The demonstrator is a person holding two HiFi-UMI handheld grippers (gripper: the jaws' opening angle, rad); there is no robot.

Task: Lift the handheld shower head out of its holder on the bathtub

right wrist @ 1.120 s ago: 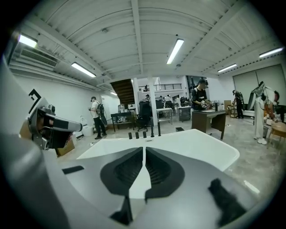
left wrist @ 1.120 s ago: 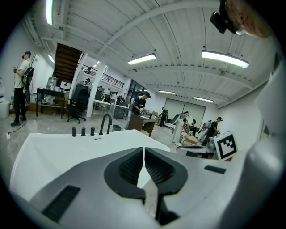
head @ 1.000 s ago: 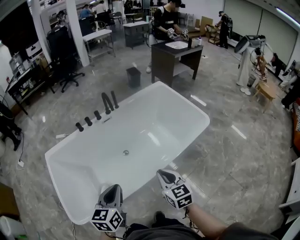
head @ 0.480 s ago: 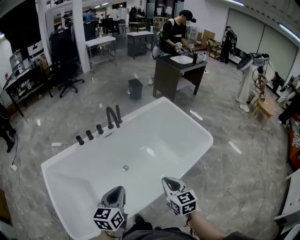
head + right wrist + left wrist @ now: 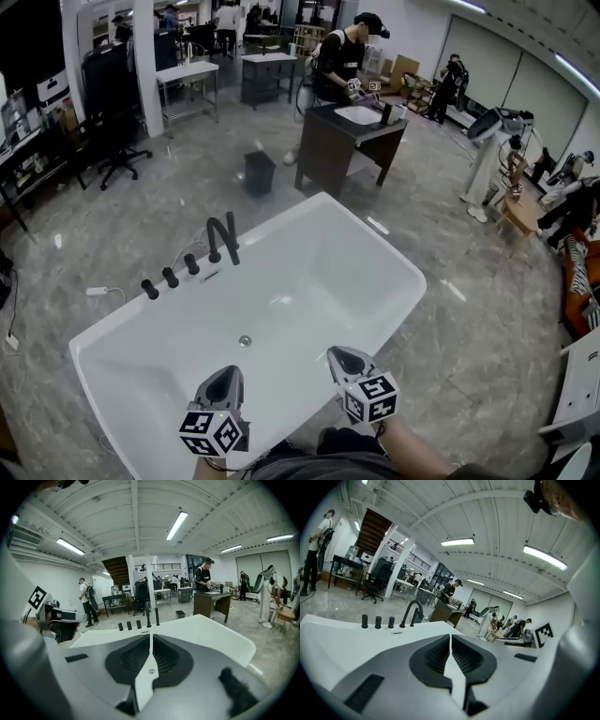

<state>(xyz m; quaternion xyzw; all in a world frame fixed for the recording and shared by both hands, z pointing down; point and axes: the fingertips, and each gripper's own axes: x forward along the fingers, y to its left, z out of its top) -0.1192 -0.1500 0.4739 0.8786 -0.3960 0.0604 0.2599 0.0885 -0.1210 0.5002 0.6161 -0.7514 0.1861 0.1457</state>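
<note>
The person has stepped up closer to the white bathtub [image 5: 415, 279], and both tools now reach over its near rim instead of hanging short of it. The left hand-held gripper [image 5: 223, 379] and the right hand-held gripper [image 5: 345, 359] both have their jaws pressed together with nothing between them. The black handheld shower head [image 5: 231, 236] seems to be the straight wand standing in its holder beside the curved spout [image 5: 215, 240], next to three knobs [image 5: 171, 277] on the far rim, well apart from both. The reach across has yet to begin.
</note>
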